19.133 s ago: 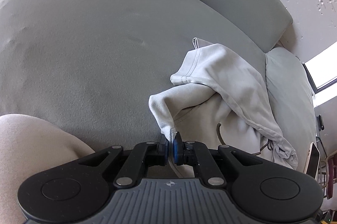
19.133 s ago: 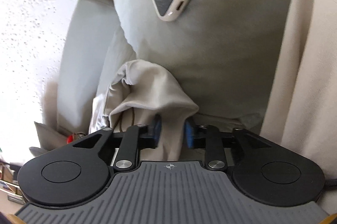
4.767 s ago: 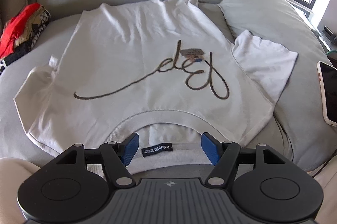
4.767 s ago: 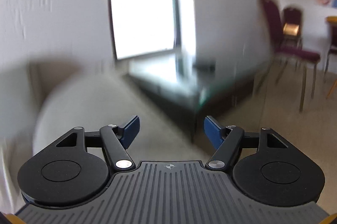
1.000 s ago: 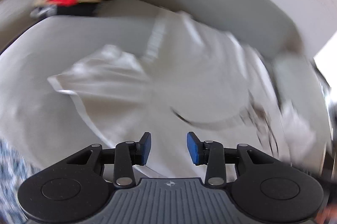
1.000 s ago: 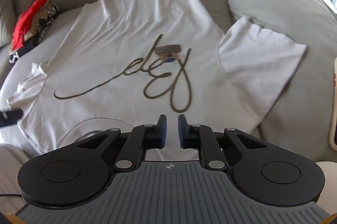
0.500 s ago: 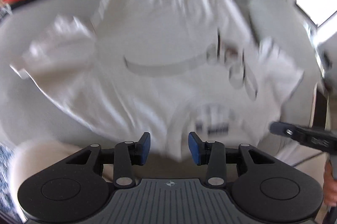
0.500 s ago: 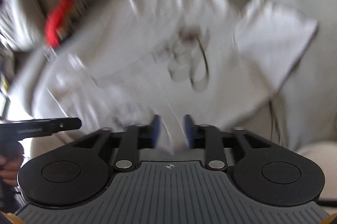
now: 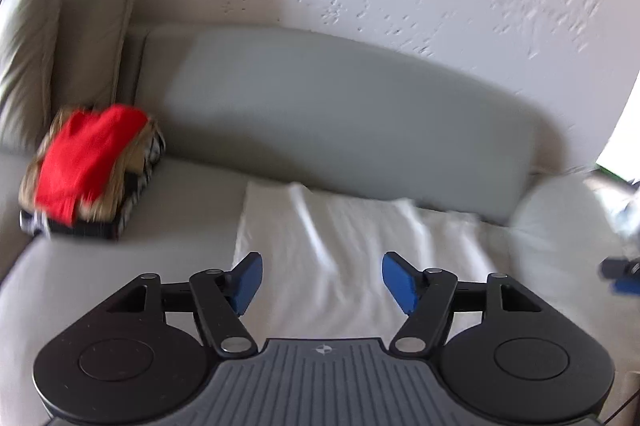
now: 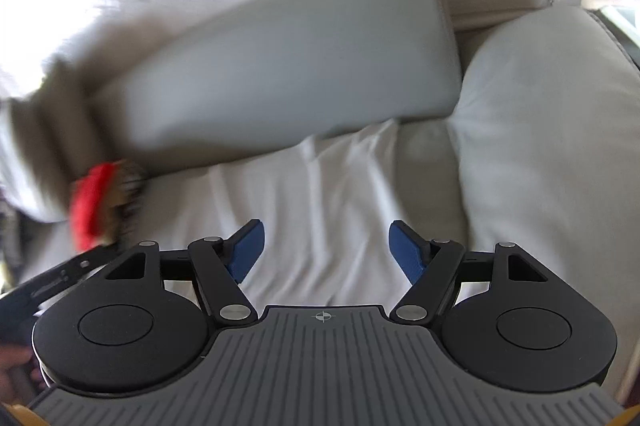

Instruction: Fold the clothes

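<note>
**Both grippers spread above the white shirt**

Now the white shirt (image 9: 344,246) lies spread on the grey sofa seat (image 9: 132,258), its far edge against the back cushion (image 9: 340,114). The left gripper (image 9: 322,286) hangs over it with its blue pads wide apart, gripping nothing. The right gripper (image 10: 326,252) is spread just as wide, also empty. A folded pile topped with red cloth (image 9: 88,166) sits to the left, near the cushions.
</note>
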Demonstrator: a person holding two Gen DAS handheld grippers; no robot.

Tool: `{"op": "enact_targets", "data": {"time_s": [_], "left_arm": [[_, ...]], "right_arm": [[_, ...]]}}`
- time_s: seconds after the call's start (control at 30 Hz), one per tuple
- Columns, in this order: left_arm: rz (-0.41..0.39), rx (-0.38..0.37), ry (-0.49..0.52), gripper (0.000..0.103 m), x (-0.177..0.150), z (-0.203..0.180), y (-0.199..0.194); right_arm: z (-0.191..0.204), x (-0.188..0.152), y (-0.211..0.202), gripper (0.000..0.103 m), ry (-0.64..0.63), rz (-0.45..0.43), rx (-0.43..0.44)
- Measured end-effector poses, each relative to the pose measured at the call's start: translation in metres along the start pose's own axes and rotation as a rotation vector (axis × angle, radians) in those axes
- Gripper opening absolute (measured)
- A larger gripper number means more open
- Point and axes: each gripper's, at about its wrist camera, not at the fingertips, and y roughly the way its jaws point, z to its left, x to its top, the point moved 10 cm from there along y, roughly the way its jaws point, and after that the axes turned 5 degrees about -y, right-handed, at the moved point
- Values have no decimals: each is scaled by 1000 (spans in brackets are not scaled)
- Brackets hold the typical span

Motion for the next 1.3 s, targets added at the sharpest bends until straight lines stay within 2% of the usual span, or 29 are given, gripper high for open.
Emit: {"op": "enact_targets", "data": {"time_s": [0.07,0.1,0.13,0.17,0.23,0.33,0.53,0.67,0.7,0.73,0.77,0.83,1.0,1.03,1.1,1.13,1.17,1.2,1.23,1.3], "left_arm": [[6,64,18,61,0,3,52],[44,80,36,60,-5,5,78],[84,103,61,60,-13,8,97],[123,126,87,60,-22,11,116],[182,191,137,60,-34,21,149],[214,293,99,59,-32,43,177],[241,298,-8,62,-34,65,190],[262,259,-39,62,-40,60,193],[261,255,-41,63,-40,57,194],[259,251,-43,63,-41,54,195],[259,249,-50,63,-41,53,195],[262,247,-63,63,-42,52,197],[262,252,-77,63,-40,55,196],[262,252,-80,63,-40,55,195],[266,251,-80,63,-41,55,197],[269,253,-78,63,-42,55,197],[272,255,-76,63,-43,55,198],[277,260,-74,63,-44,55,199],[279,262,-77,63,-44,56,200],[283,264,-85,63,-44,59,200]], "right_arm": [[-24,18,57,54,15,25,-70],[-35,25,84,39,34,41,-87],[-45,29,109,31,55,61,-94],[-54,34,132,28,75,74,-100],[-70,45,170,25,111,78,-110],[-85,62,209,26,150,76,-123],[-97,73,251,30,159,79,-130],[-86,71,259,31,111,48,-89],[-81,69,259,29,86,46,-81],[-77,68,259,9,62,45,-80],[-73,67,258,3,38,47,-88],[-65,69,253,3,-42,23,-145],[-28,84,228,3,-421,-131,-397],[-20,83,227,3,-472,-142,-423],[-14,77,237,3,-548,-108,-487],[-15,72,239,4,-551,-86,-499],[-19,66,235,5,-503,-67,-475],[-22,60,231,12,-454,-47,-451],[-26,54,226,30,-406,-28,-427],[-32,42,218,35,-310,10,-379]]}}
